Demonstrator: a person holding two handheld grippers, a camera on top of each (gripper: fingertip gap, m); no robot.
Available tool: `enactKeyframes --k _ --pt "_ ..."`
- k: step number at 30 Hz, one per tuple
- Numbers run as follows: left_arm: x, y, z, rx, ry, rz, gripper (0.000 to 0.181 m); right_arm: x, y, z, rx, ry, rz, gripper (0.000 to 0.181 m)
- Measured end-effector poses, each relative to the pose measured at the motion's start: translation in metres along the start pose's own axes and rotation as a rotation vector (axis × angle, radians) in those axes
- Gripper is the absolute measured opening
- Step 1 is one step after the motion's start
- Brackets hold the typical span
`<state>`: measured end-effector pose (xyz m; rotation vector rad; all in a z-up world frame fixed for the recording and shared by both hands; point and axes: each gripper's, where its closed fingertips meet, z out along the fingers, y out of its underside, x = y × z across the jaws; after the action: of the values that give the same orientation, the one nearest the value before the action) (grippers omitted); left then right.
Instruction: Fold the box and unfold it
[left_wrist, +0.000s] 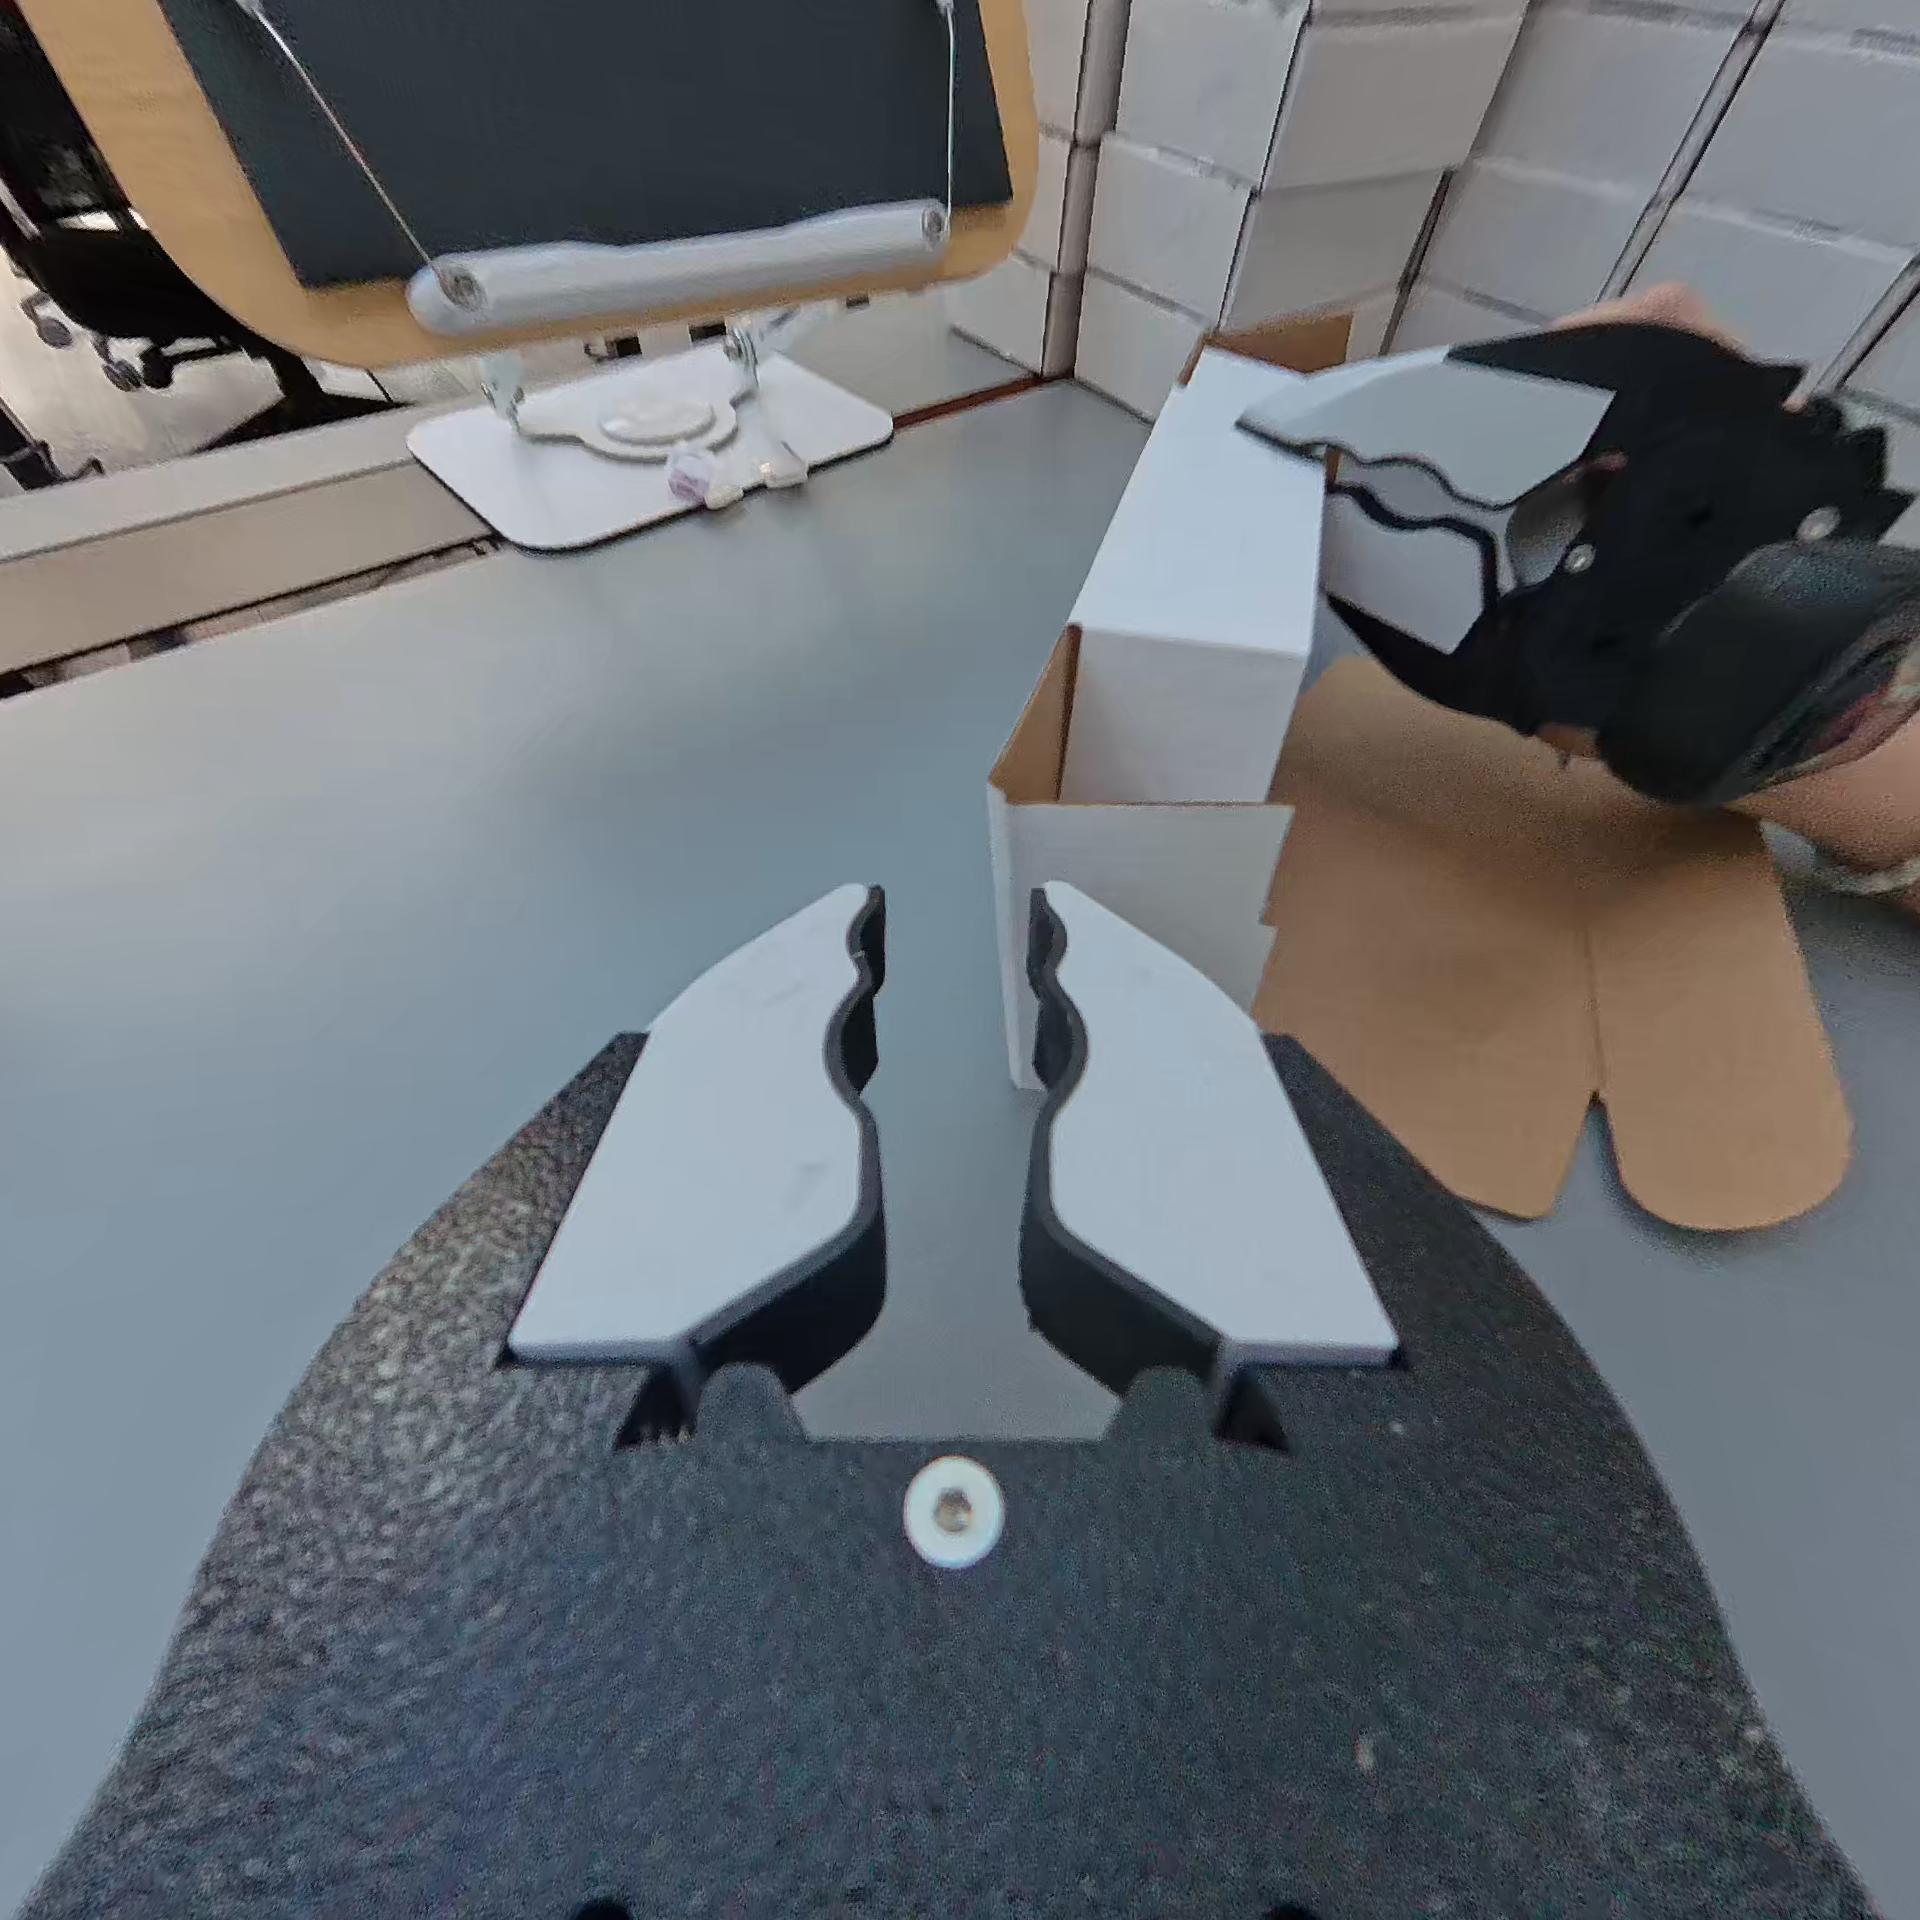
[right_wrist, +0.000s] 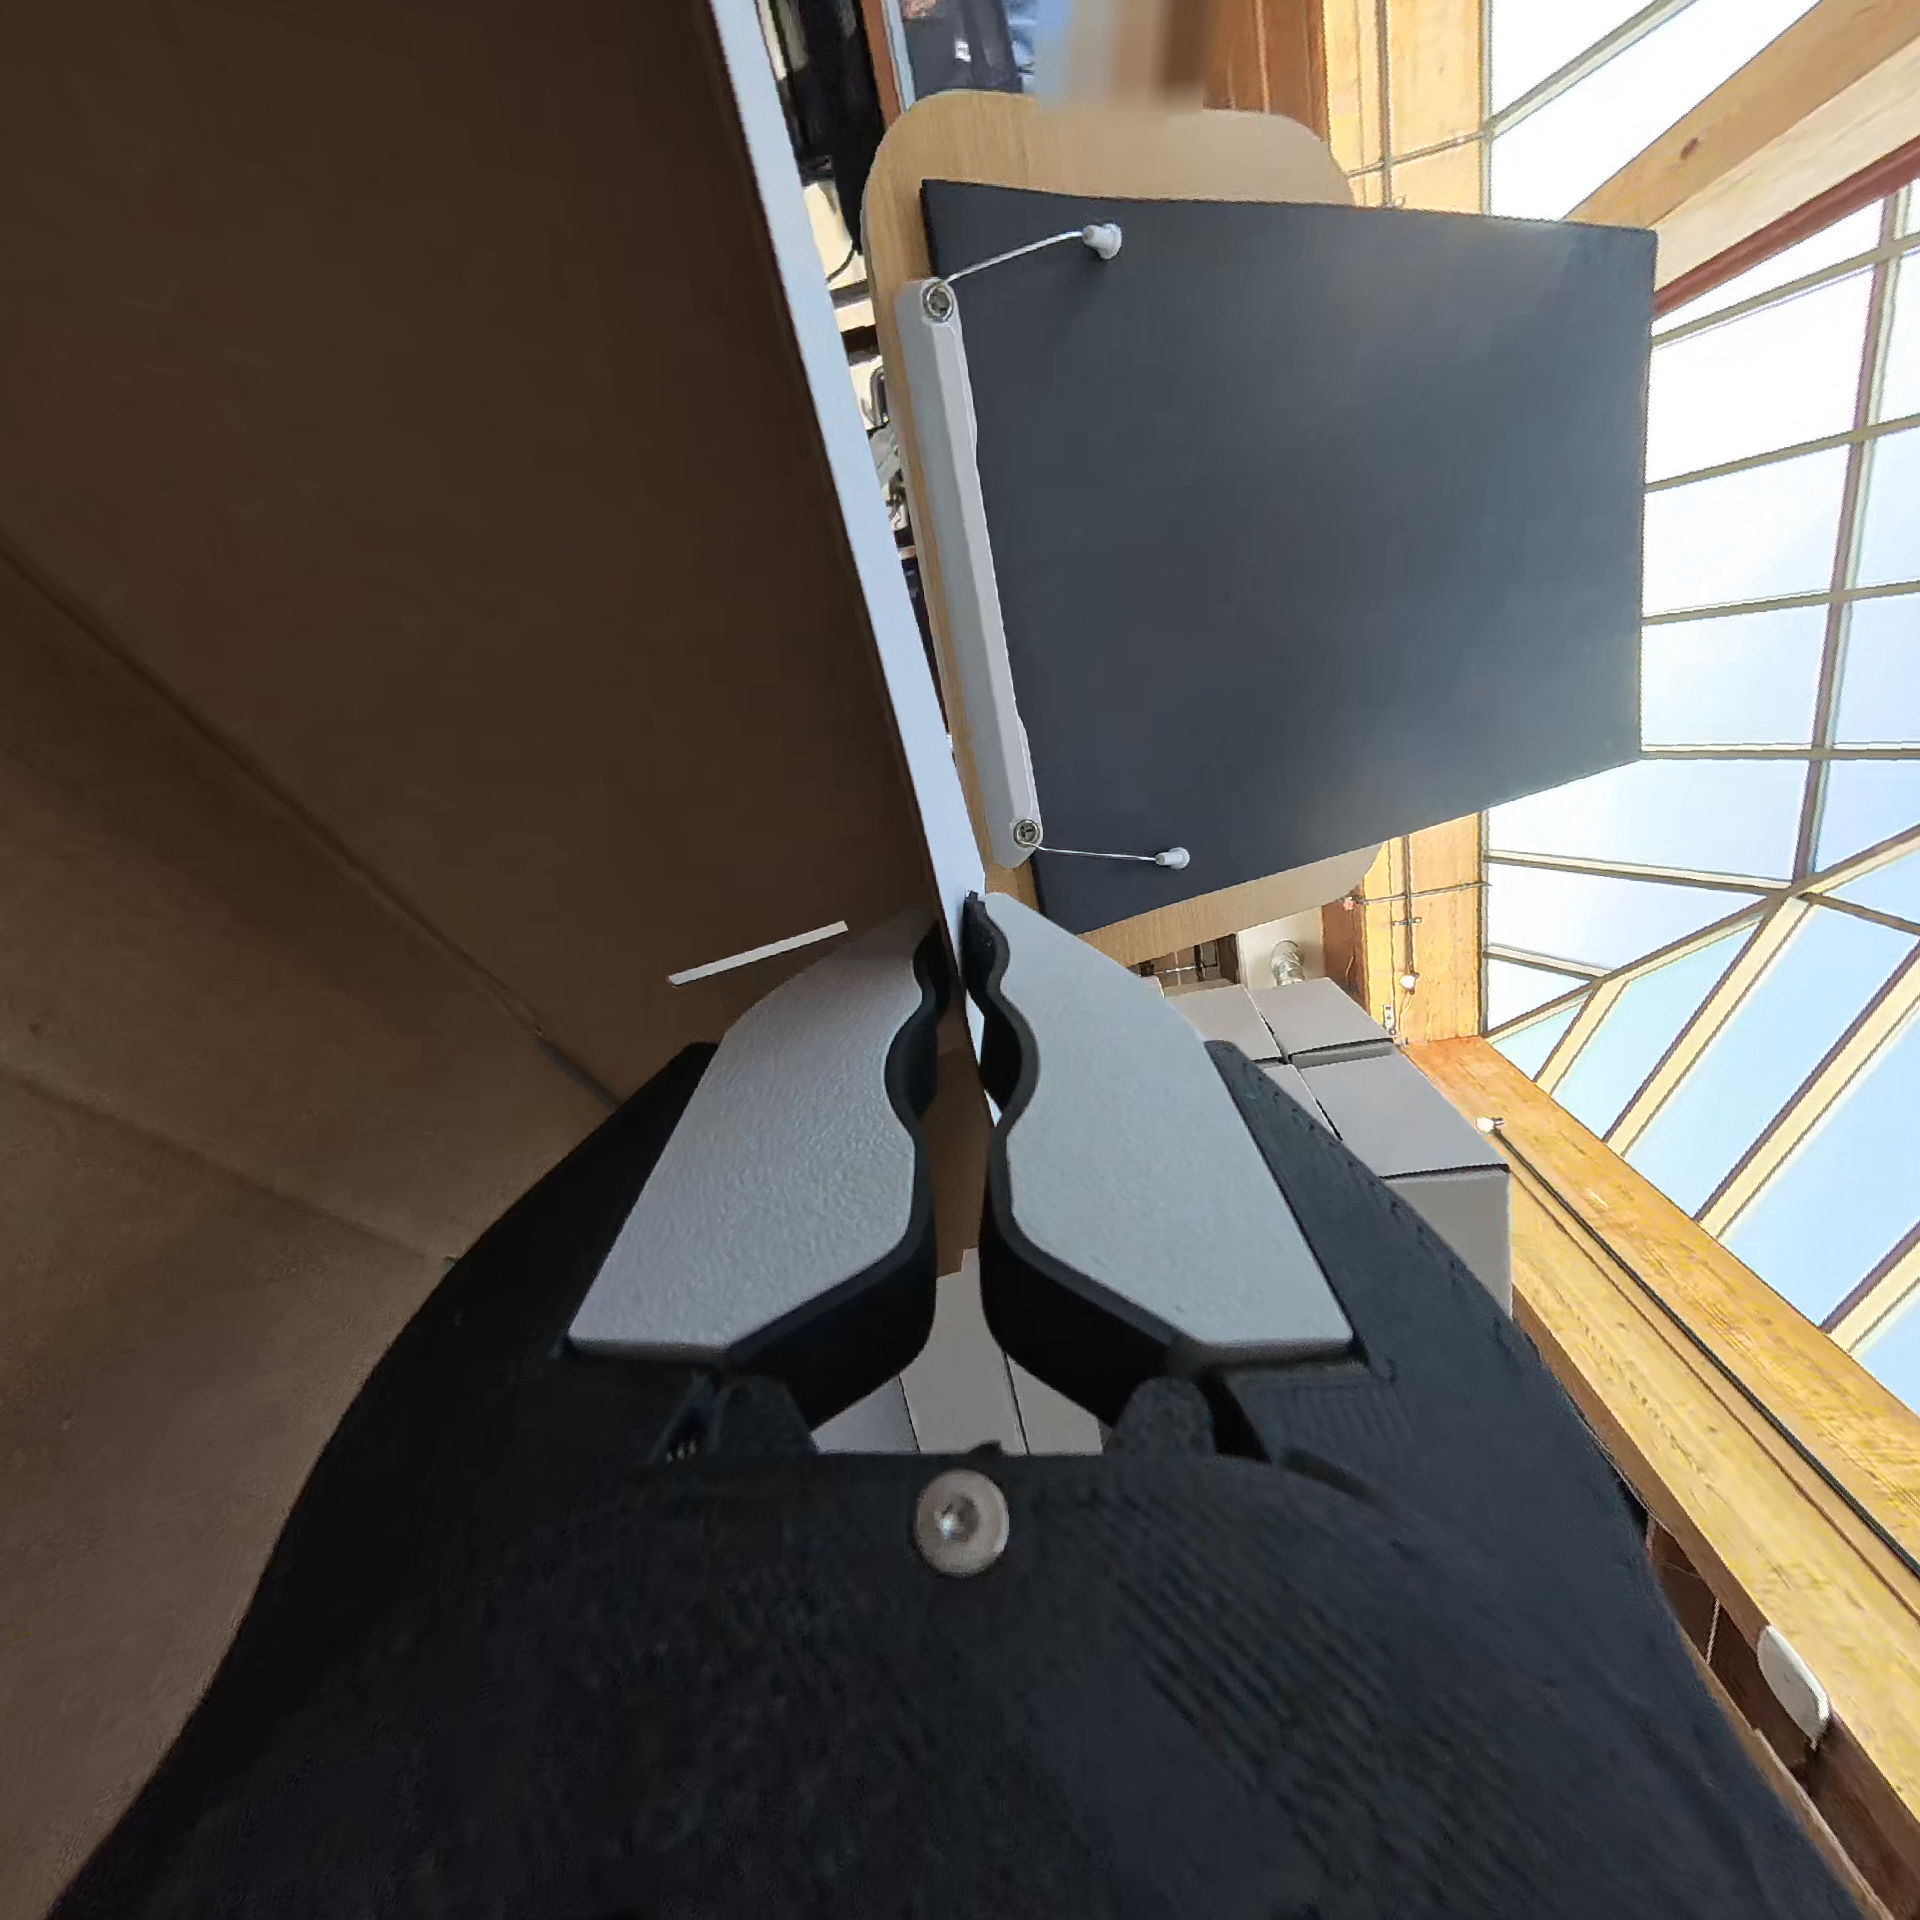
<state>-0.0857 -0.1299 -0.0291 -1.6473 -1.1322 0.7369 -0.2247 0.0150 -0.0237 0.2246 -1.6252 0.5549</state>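
Observation:
The box (left_wrist: 1195, 623) is white outside and brown inside. It stands partly folded on the grey table (left_wrist: 416, 883), with one brown flap (left_wrist: 1507, 997) lying flat to the right. My right gripper (left_wrist: 1314, 478) is shut on the top edge of an upright box wall. In the right wrist view that gripper (right_wrist: 958, 935) pinches the wall's white edge (right_wrist: 862, 540), with the brown inner face (right_wrist: 416, 520) to its left. My left gripper (left_wrist: 956, 925) is open and empty, low over the table just left of the box's near corner.
A wooden stand with a dark panel (left_wrist: 582, 125) on a white base (left_wrist: 644, 457) stands at the back of the table. It also shows in the right wrist view (right_wrist: 1299, 540). Several white boxes (left_wrist: 1351, 156) are stacked at the back right. A person's hand (left_wrist: 1860, 810) holds the right gripper.

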Motion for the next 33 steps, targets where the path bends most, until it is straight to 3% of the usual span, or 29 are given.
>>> enactKeyframes --k 1,4,6,9,13,16,21,23,26,29,31,33 --pt "0.008 -0.009 -0.01 0.062 -0.015 -0.013 0.026 0.001 0.0 -0.001 -0.017 -0.02 -0.014 0.002" --pt "0.055 -0.025 -0.022 0.161 -0.002 -0.099 0.011 0.003 -0.003 -0.002 -0.075 -0.077 -0.063 0.002" --pt "0.076 -0.019 -0.011 0.102 -0.067 -0.114 0.006 0.003 -0.007 -0.003 -0.105 -0.105 -0.084 0.002" --pt "0.052 -0.012 0.007 0.057 -0.349 -0.078 0.0 0.002 -0.011 -0.01 -0.127 -0.12 -0.1 0.002" --pt "0.01 -0.002 0.032 -0.092 -0.556 0.005 0.0 0.003 -0.016 -0.022 -0.133 -0.155 -0.065 0.003" --pt "-0.001 0.01 0.054 -0.231 -0.57 0.182 0.0 0.002 -0.018 -0.026 -0.124 -0.151 -0.078 0.002" --pt "0.012 0.0 0.073 -0.123 -0.44 0.285 0.0 -0.002 -0.016 -0.02 -0.122 -0.115 -0.123 0.004" --pt "0.004 -0.001 0.063 -0.095 -0.46 0.247 0.0 -0.003 -0.016 -0.019 -0.12 -0.102 -0.131 0.004" --pt "0.011 -0.032 0.032 0.142 -0.336 0.113 0.005 -0.005 -0.015 -0.018 -0.12 -0.088 -0.113 0.005" --pt "-0.02 -0.065 -0.01 0.337 -0.329 -0.02 0.009 -0.005 -0.016 -0.019 -0.118 -0.086 -0.093 0.005" --pt "-0.055 -0.061 -0.018 0.311 -0.352 -0.08 0.019 -0.006 -0.015 -0.021 -0.12 -0.083 -0.089 0.005" --pt "-0.082 -0.04 -0.007 0.176 -0.332 -0.096 0.032 -0.006 -0.015 -0.021 -0.121 -0.079 -0.091 0.006"
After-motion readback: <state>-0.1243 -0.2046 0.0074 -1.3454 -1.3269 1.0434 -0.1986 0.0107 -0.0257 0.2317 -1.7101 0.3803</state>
